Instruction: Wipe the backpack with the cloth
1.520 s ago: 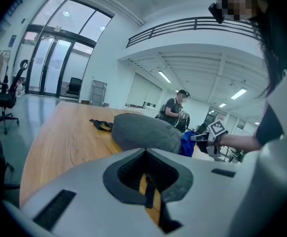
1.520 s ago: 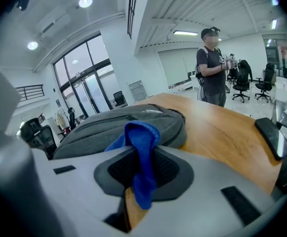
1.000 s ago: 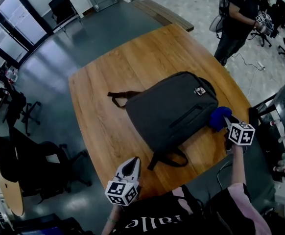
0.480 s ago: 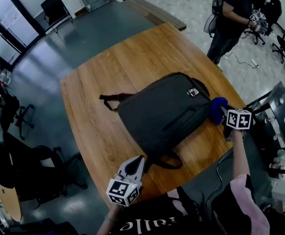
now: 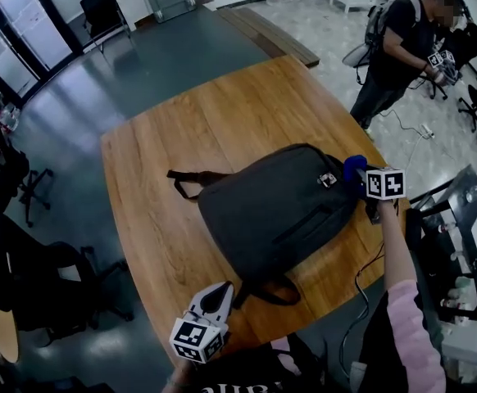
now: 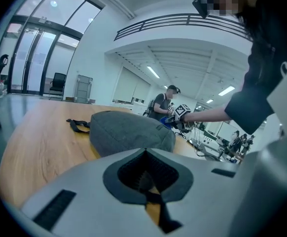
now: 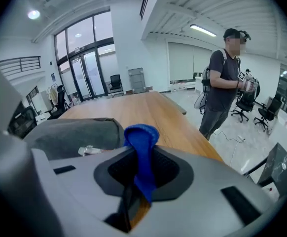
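A dark grey backpack [image 5: 279, 211] lies flat on the wooden table [image 5: 181, 129], its straps trailing to the left and toward the front. My right gripper [image 5: 363, 178] is shut on a blue cloth [image 5: 354, 169] at the backpack's right end, beside the small metal tag [image 5: 330, 180]. In the right gripper view the cloth [image 7: 142, 152] sticks up out of the right gripper [image 7: 139, 184], with the backpack [image 7: 74, 135] just left of it. My left gripper [image 5: 219, 293] hovers at the table's front edge near the lower strap, shut and empty [image 6: 146, 181]; the backpack [image 6: 128, 132] lies ahead of it.
A person [image 5: 398, 47] wearing a backpack and holding grippers stands past the table's far right corner. Office chairs [image 5: 25, 260] stand on the floor to the left. A desk with equipment [image 5: 460, 244] and a cable [image 5: 365, 285] are at the right.
My right gripper has carried the blue cloth along the backpack's right edge toward the end with the metal tag. The left gripper has stayed near the front edge.
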